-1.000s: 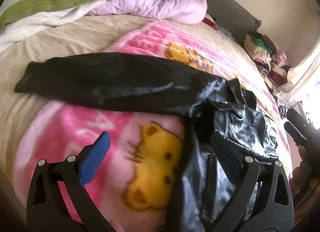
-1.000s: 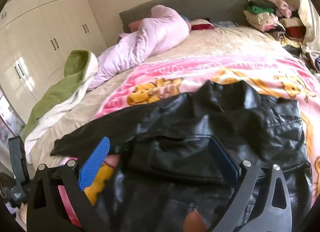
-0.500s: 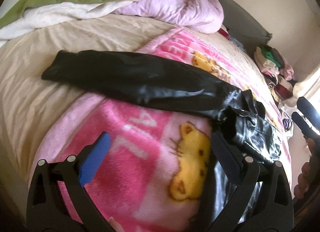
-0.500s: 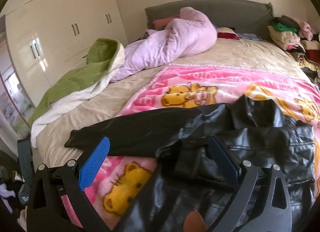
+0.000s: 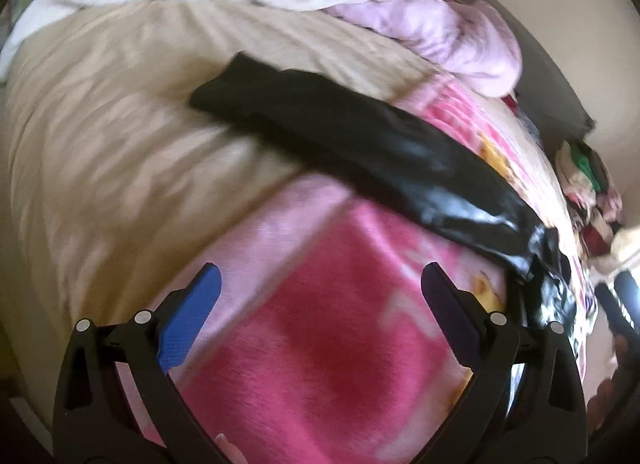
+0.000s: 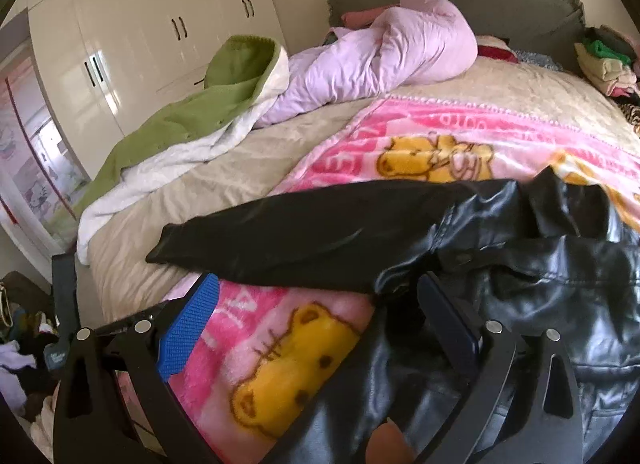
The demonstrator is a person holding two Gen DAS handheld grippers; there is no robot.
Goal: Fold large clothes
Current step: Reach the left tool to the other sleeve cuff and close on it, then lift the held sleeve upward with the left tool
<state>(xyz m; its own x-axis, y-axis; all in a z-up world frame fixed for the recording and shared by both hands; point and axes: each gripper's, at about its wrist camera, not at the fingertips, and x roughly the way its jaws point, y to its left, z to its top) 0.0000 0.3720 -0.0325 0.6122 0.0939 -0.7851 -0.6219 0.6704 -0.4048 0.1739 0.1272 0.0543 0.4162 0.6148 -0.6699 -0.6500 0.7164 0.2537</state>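
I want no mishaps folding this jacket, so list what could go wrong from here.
1. The sleeve lies stretched out past the blanket onto the sheet; gripped only at the cuff, it may trail and crease.
2. The jacket looks slick and is bunched at the shoulder, so a fold could slide apart.
3. The left claw is open over bare blanket, and could pinch that instead.

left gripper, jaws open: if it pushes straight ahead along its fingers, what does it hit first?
Most likely the pink blanket, which fills the gap ahead of the left gripper. The black jacket sleeve lies farther along that line. The frame is blurred, so depth is uncertain.
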